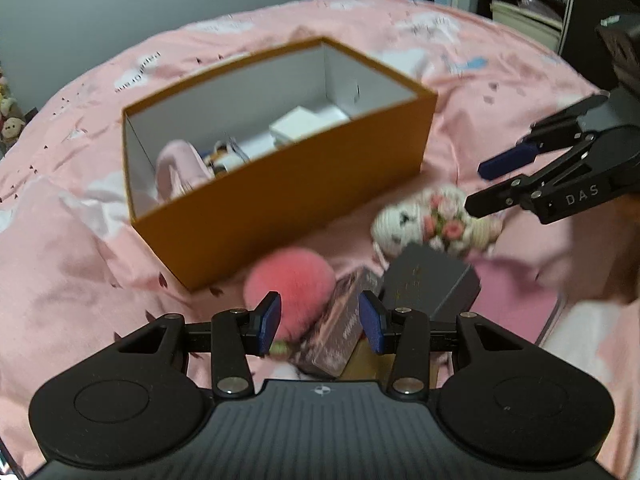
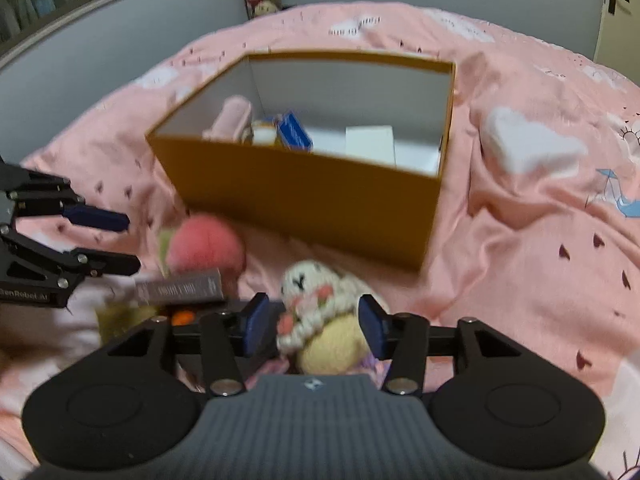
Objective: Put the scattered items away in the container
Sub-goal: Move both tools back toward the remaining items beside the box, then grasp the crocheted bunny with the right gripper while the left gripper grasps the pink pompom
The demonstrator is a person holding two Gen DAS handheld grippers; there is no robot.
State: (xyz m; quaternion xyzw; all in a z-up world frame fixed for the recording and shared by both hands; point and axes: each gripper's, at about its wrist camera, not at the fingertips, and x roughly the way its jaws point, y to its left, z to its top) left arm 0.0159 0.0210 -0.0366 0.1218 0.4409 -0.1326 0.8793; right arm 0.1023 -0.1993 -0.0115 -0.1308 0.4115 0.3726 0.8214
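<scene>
I have both grippers over the little heap of loose things on the pink bedspread [image 1: 80,248], just on the near side of the orange box [image 1: 288,200], which stands open with a few items already lying on its white floor. My left gripper [image 1: 318,322] has its jaws apart and nothing pressed between them; looking along it, the pink pompom [image 1: 288,280] sits by the left pad and the slim patterned carton [image 1: 340,320] by the right, with a dark grey box [image 1: 432,280] just beside that. My right gripper [image 2: 312,326] is likewise parted, with the crocheted doll [image 2: 320,312] between its pads; the pictures are smeared with motion, so I cannot be sure the pads are clear of the yarn, but I read no squeeze yet. To do this pick well, I would settle each gripper on one item only: centre the left squarely on either the pompom or the carton, not straddling both, or the close will shove one aside. For the doll, I would bring the pads down around its round body, not the flower trim, and close gently, since soft yarn gives. Then I would lift clear of the box's near wall before carrying over, keeping the two grippers apart so they do not knock together above the heap.
</scene>
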